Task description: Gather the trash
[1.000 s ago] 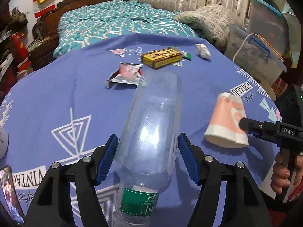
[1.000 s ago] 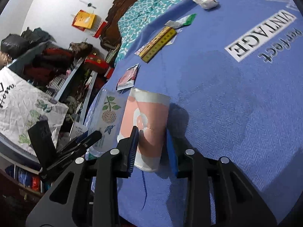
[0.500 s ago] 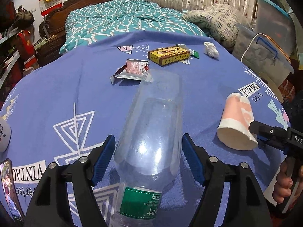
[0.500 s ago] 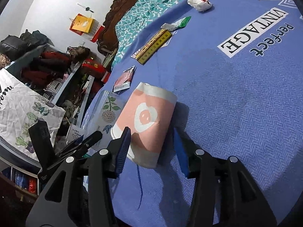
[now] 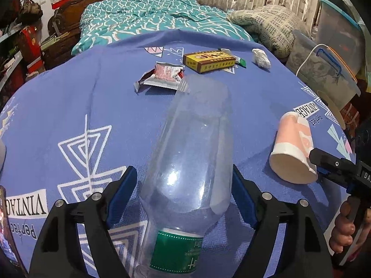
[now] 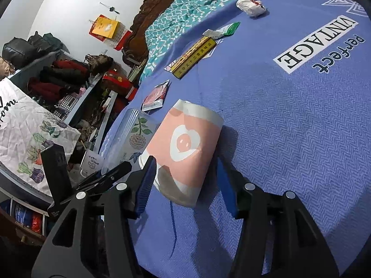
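Open blue tabletop (image 5: 116,106) left of the plastic bottle (image 5: 194,143) and between it and the paper cup (image 5: 293,148) — farther back, blocked by a wrapper (image 5: 162,76), a yellow box (image 5: 208,61) and a crumpled tissue (image 5: 260,58) — with the storage bin (image 5: 324,74) crowding the right edge.

- clear plastic bottle (image 5: 192,153): green label, lying on its side
- pink-white paper cup (image 6: 183,150): on its side
- yellow box (image 5: 208,60), red wrapper (image 5: 165,76), crumpled tissue (image 5: 260,56): lying farther back
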`<state>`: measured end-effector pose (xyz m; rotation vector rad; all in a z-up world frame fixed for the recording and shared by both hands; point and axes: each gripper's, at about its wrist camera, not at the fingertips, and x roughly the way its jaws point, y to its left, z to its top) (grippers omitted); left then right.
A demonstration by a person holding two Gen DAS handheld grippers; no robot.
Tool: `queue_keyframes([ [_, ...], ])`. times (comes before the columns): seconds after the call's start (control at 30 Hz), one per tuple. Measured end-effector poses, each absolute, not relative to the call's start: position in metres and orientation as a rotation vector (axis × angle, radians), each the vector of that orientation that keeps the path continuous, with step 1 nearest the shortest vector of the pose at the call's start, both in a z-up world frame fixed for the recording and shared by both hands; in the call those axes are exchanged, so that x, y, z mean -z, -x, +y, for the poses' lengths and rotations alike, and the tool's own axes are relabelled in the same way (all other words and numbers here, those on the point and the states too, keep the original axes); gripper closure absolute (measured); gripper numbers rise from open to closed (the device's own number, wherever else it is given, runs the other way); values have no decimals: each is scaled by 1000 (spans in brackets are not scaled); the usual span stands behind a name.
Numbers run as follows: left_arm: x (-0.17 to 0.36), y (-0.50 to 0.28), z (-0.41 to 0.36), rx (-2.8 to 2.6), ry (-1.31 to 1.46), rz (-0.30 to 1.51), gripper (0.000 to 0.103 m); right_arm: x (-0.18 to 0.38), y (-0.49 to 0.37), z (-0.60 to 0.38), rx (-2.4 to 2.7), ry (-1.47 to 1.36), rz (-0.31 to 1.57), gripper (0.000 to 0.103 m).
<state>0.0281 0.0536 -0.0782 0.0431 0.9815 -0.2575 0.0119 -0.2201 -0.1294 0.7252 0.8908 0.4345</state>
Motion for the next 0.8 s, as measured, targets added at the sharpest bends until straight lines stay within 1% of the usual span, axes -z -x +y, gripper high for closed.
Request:
queue_keyframes([
  [0.2,88,-32,59,269,1,1017,25,129,-12,-219,-431,-723,892,49],
  [0.47,90,-28,60,272,-7,1001,25,127,-14,-215,-424,-714,892,45],
  [0.57,91,-28,61,282,7,997,23,127,-14,-214,-420,-715,892,45],
  [0.8,93,-27,57,299,-1,990,14,127,-15,-216,-416,-736,887,44],
])
